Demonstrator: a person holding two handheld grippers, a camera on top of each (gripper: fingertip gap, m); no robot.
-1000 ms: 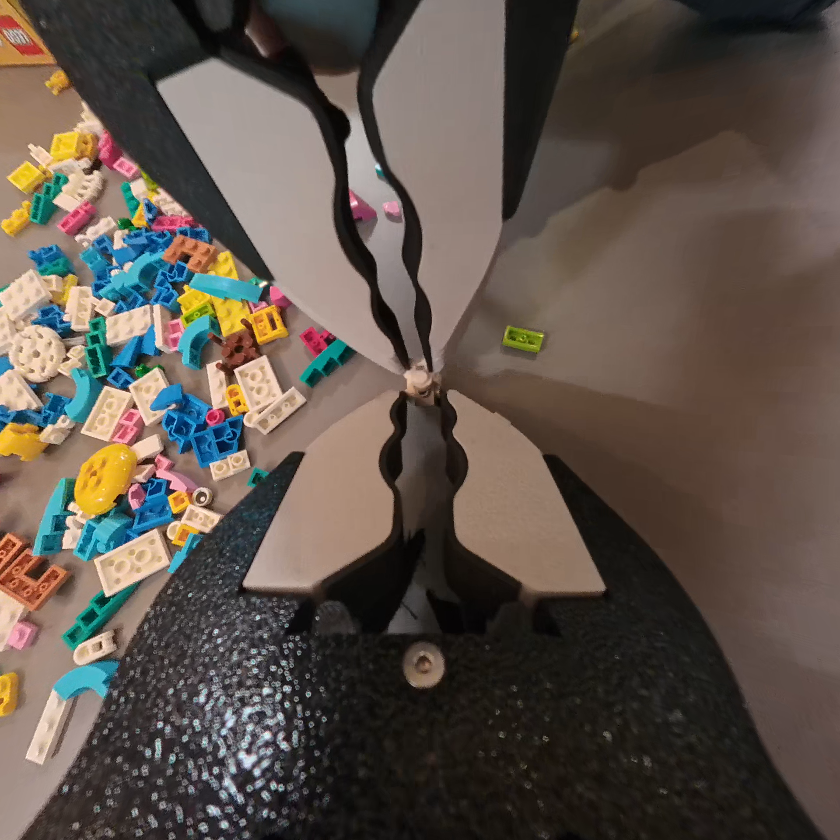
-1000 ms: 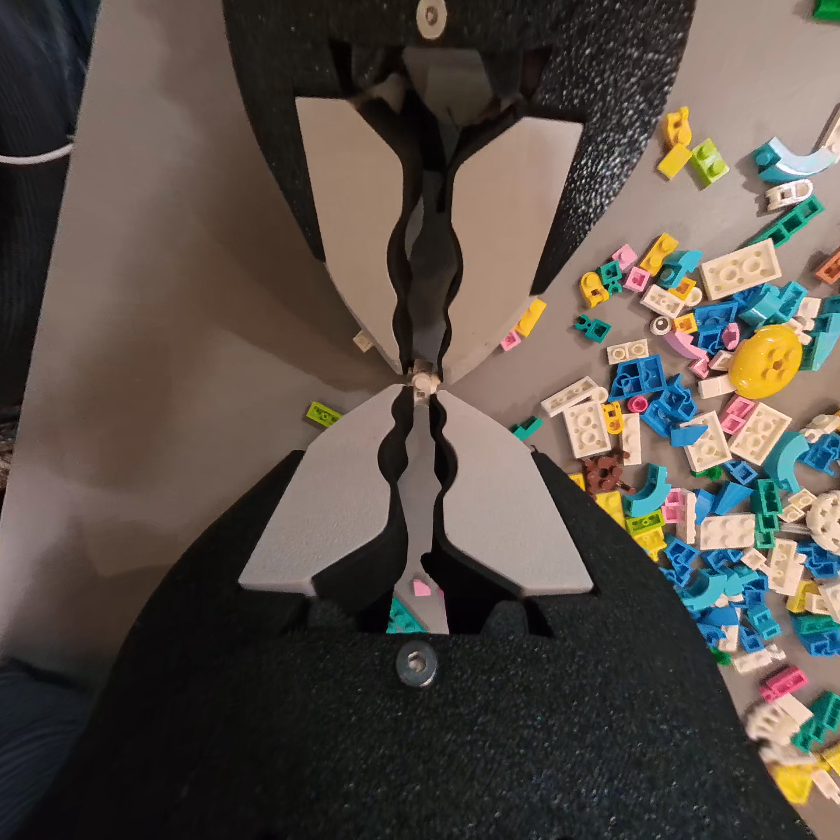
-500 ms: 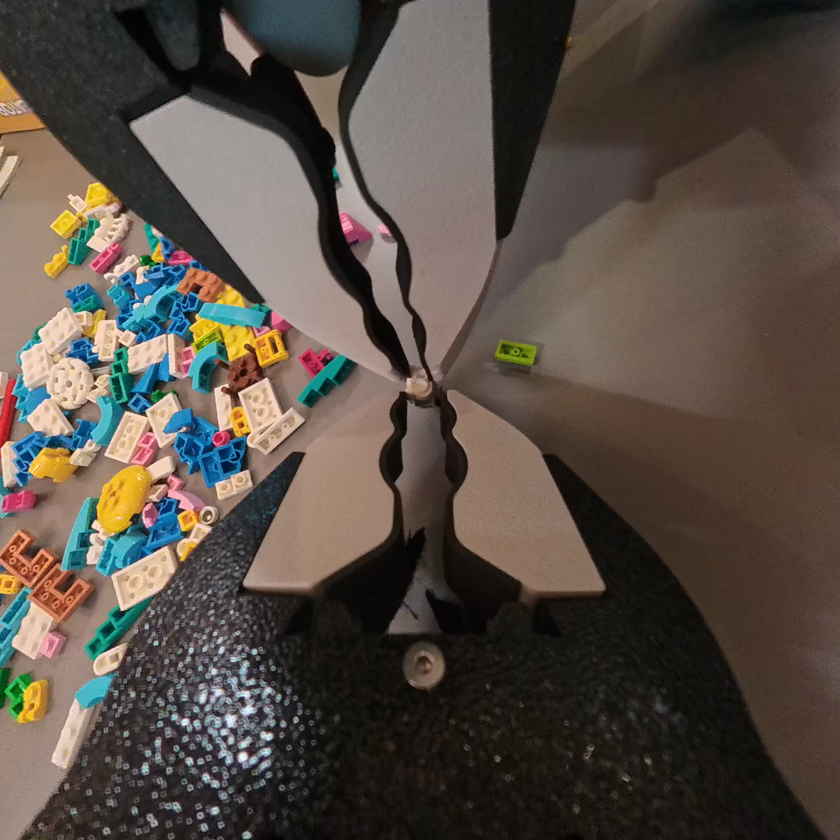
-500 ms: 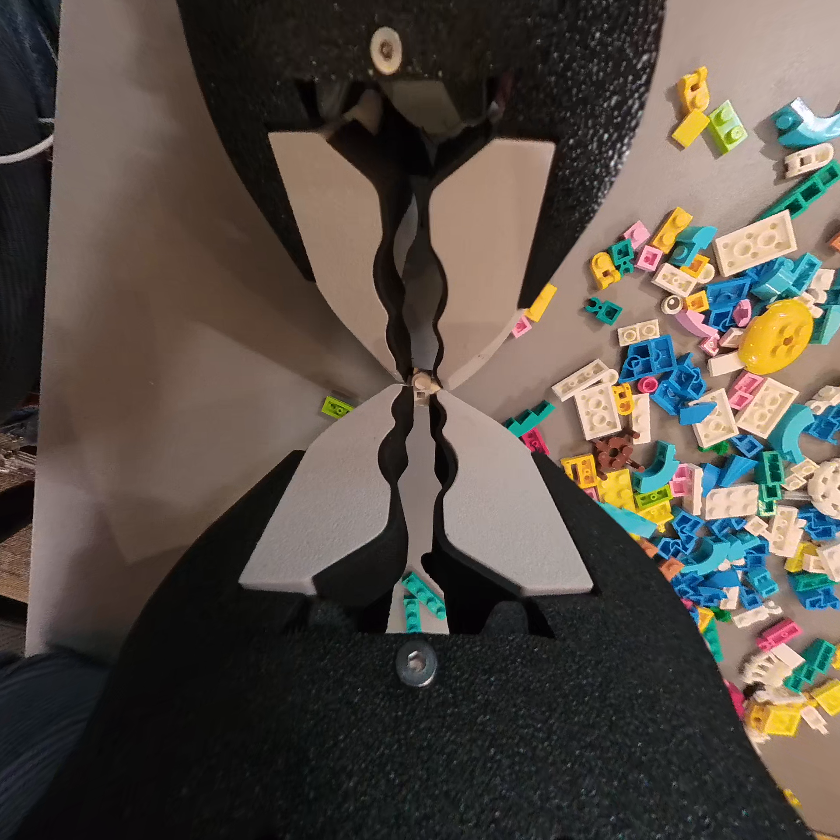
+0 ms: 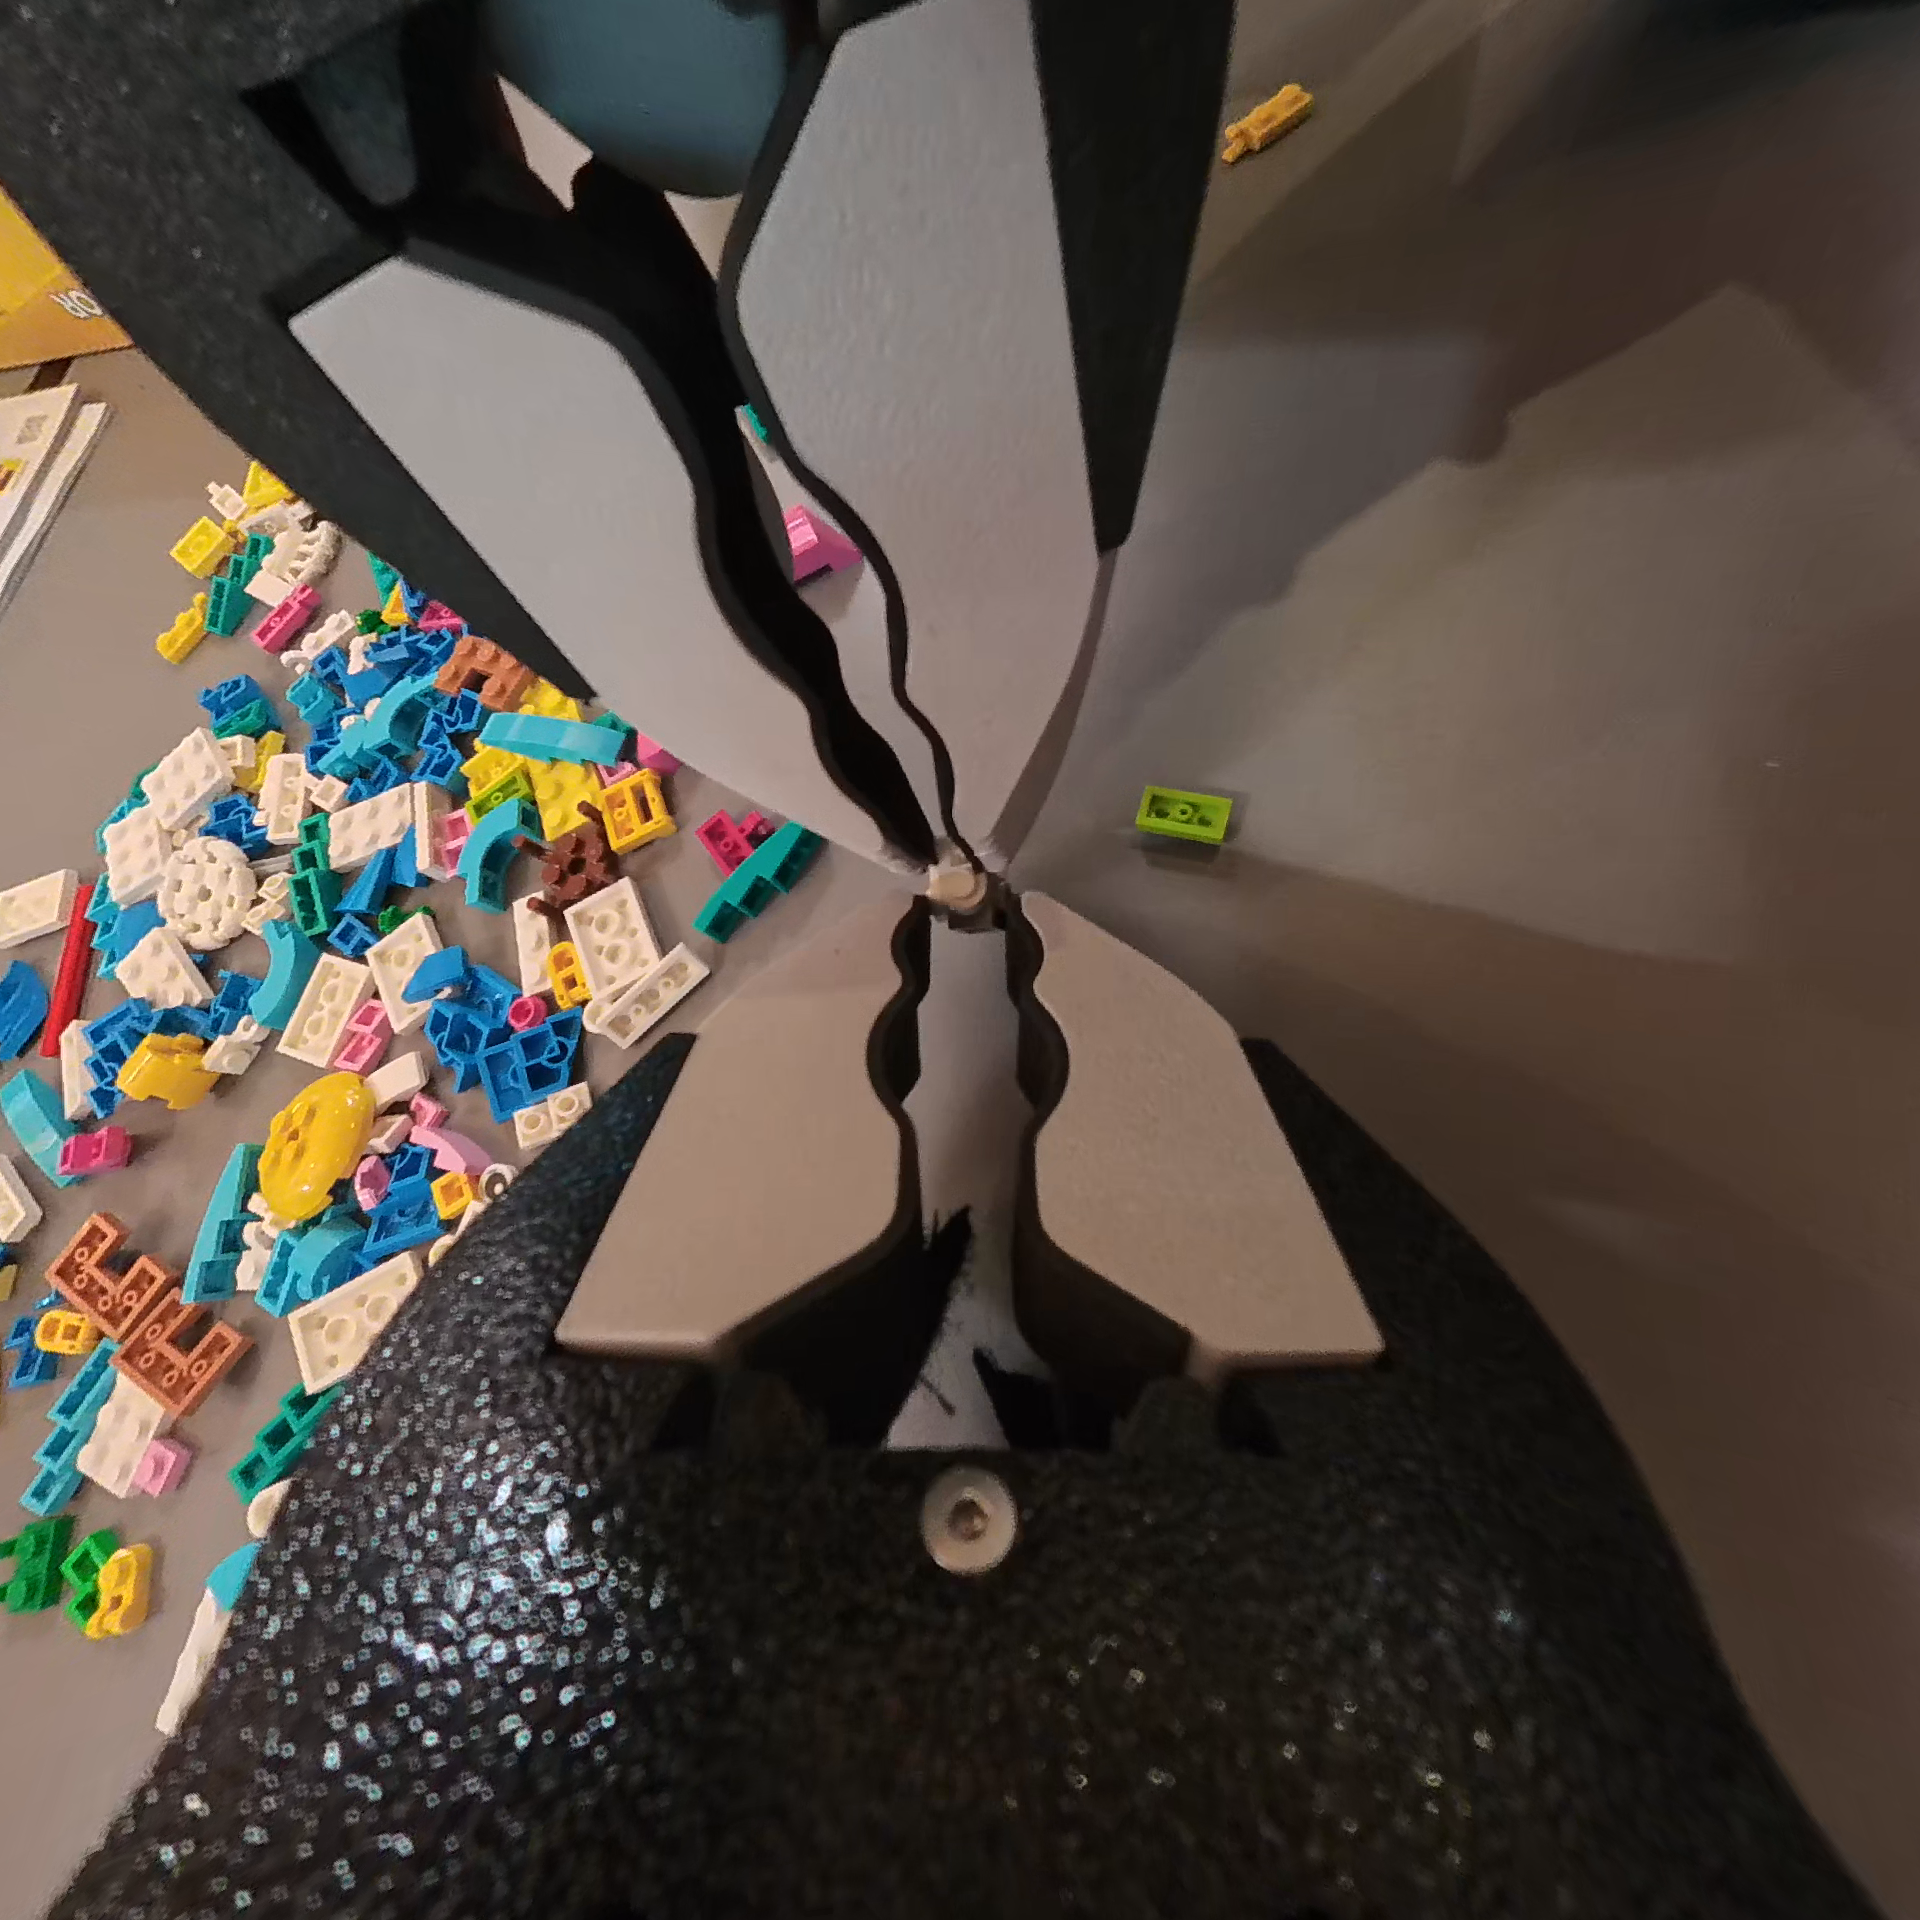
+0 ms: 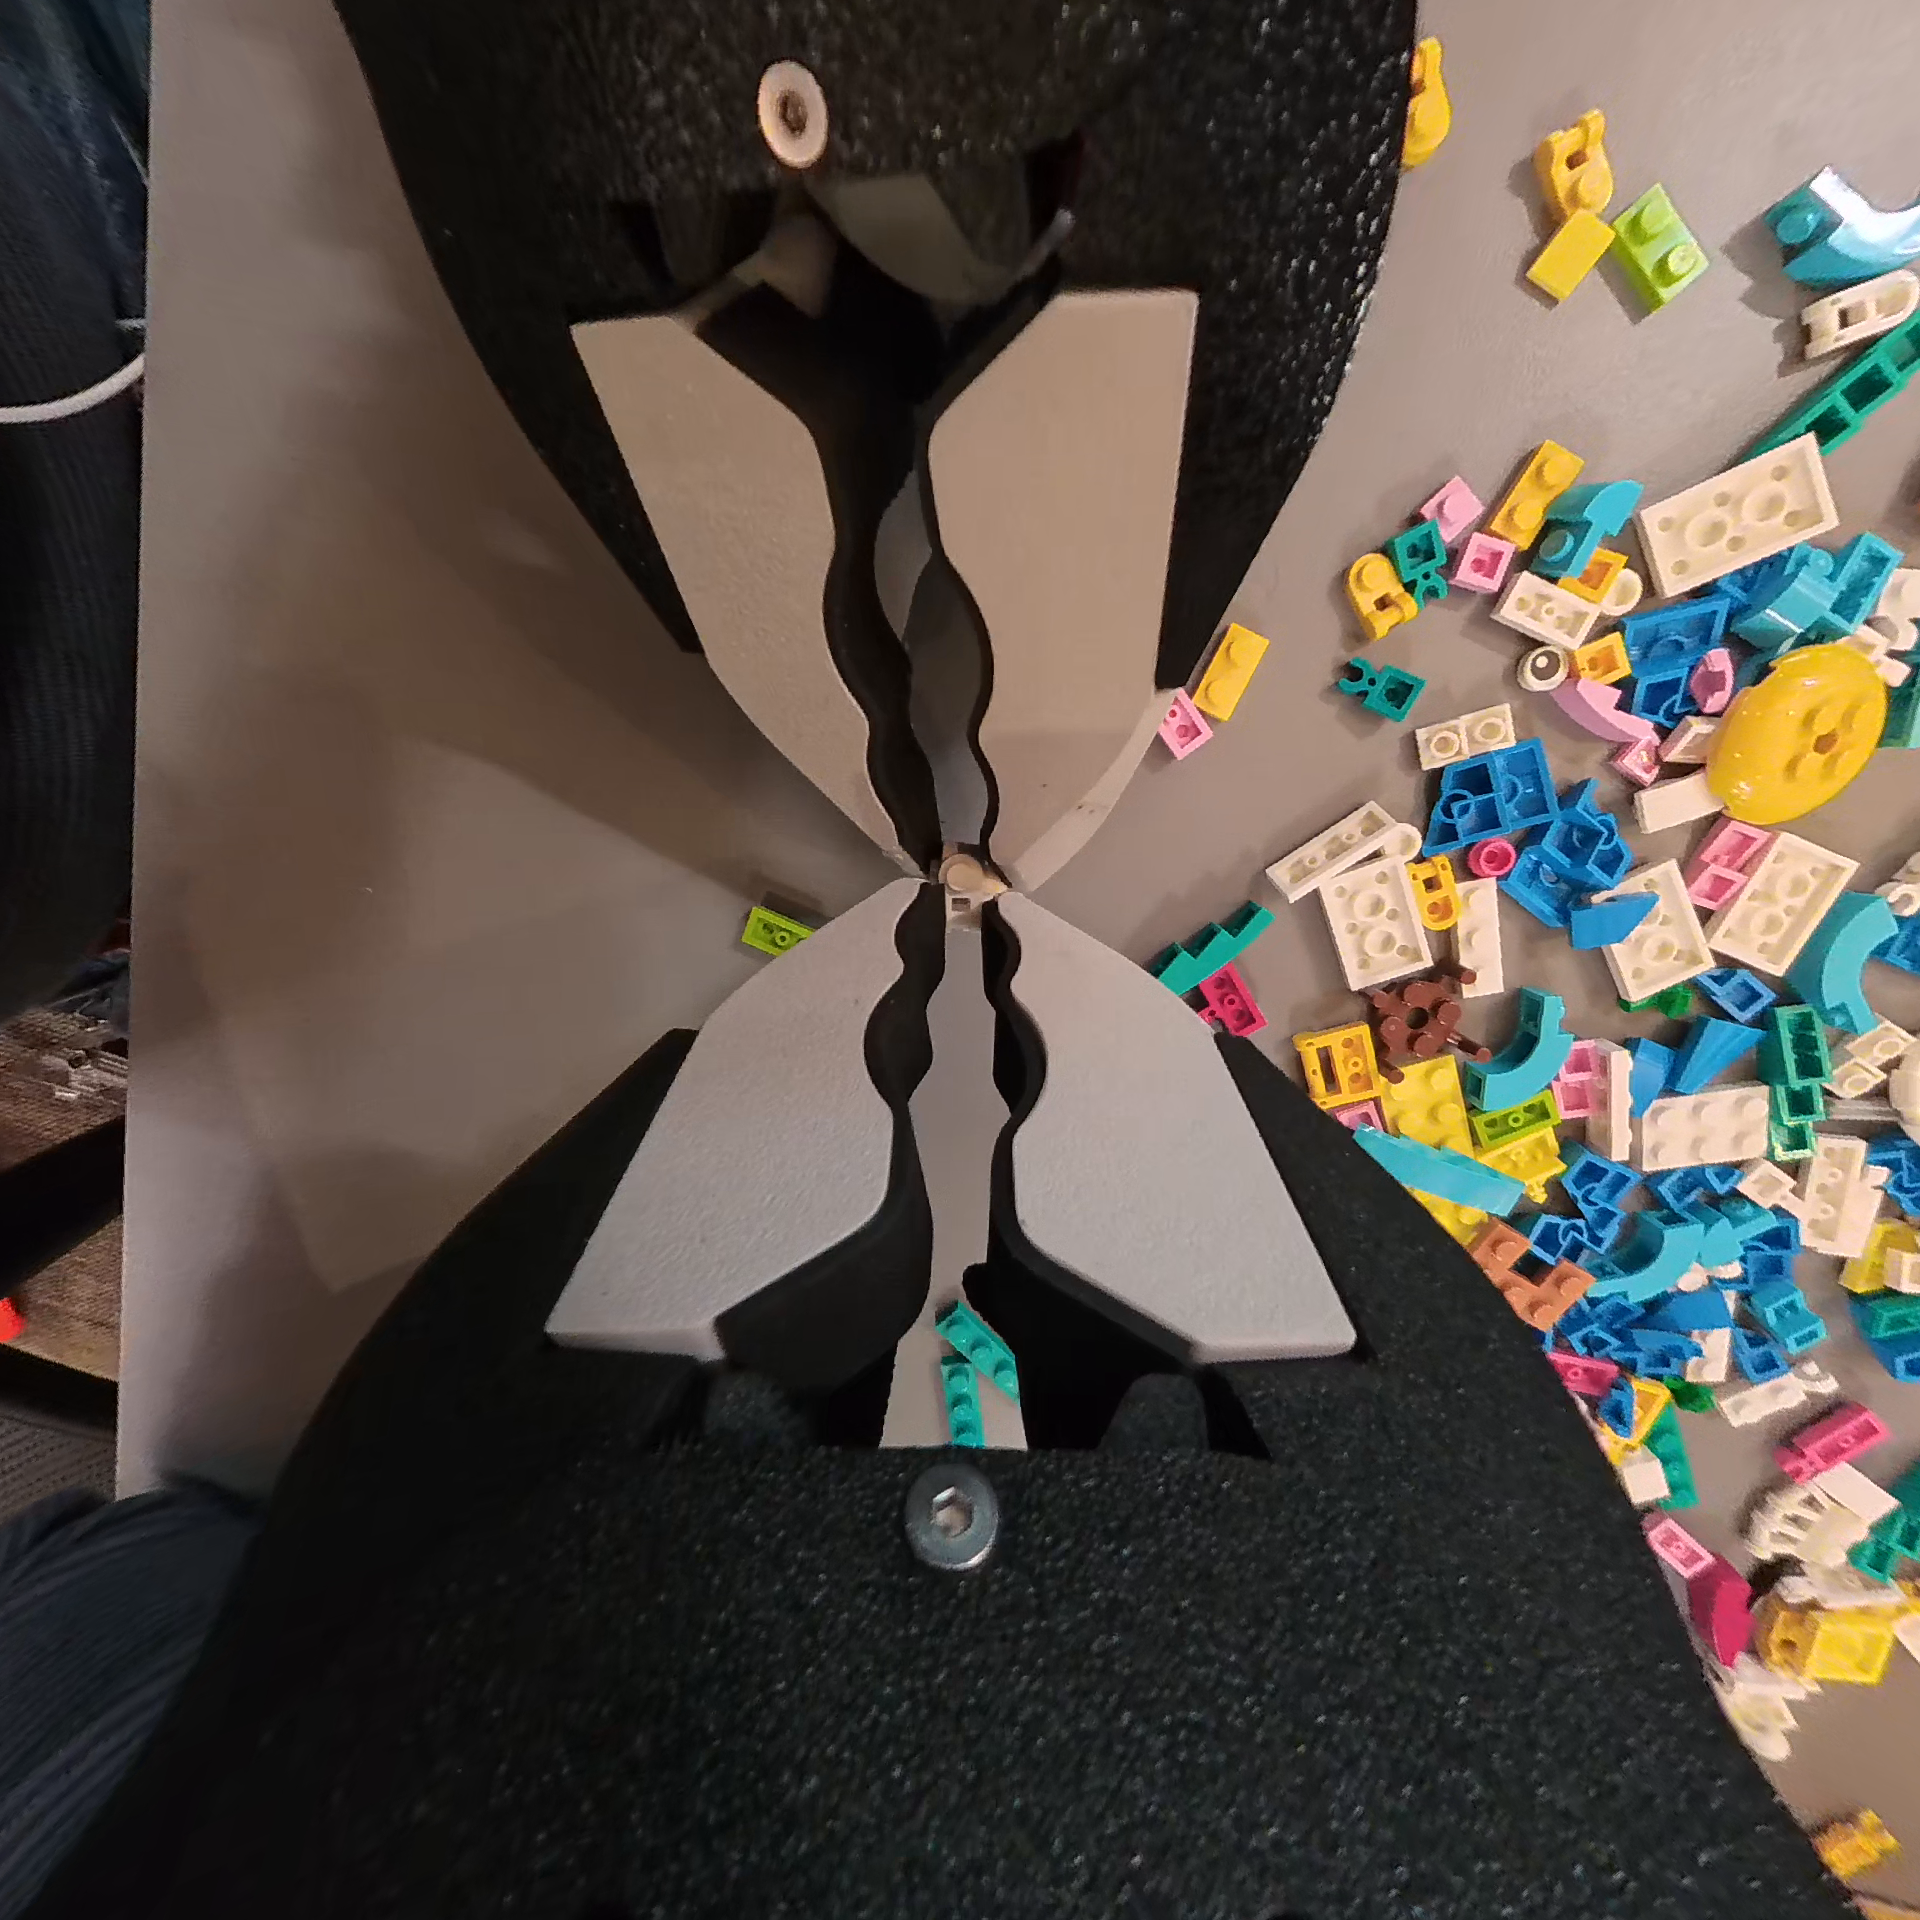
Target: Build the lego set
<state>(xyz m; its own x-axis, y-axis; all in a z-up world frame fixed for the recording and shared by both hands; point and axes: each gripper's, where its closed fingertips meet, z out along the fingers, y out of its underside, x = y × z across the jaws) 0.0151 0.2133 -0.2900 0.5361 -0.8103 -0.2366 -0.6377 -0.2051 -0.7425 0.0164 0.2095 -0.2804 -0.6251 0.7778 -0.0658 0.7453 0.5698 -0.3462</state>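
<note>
My left gripper (image 5: 961, 912) and my right gripper (image 6: 961, 906) meet tip to tip above the grey table. Both are shut on a small white lego piece (image 5: 957, 886) pinched between their tips; it also shows in the right wrist view (image 6: 963, 873). In the left wrist view the right gripper (image 5: 935, 854) comes in from the top. In the right wrist view the left gripper (image 6: 954, 847) comes in from the top. I cannot tell whether the piece is one part or two joined parts.
A pile of loose coloured bricks (image 5: 343, 935) lies left of the grippers, on the right in the right wrist view (image 6: 1662, 987). A lime plate (image 5: 1184, 814) (image 6: 777, 928) lies alone. A booklet (image 5: 42, 468) and a yellow box (image 5: 31, 291) sit far left. The table edge (image 6: 135, 727) runs along the left. The tips of both grippers are at nearly the same place.
Both grippers stay tip to tip on the small piece. The pair has lifted a little from the table and turned slightly, so more of the brick pile shows.
</note>
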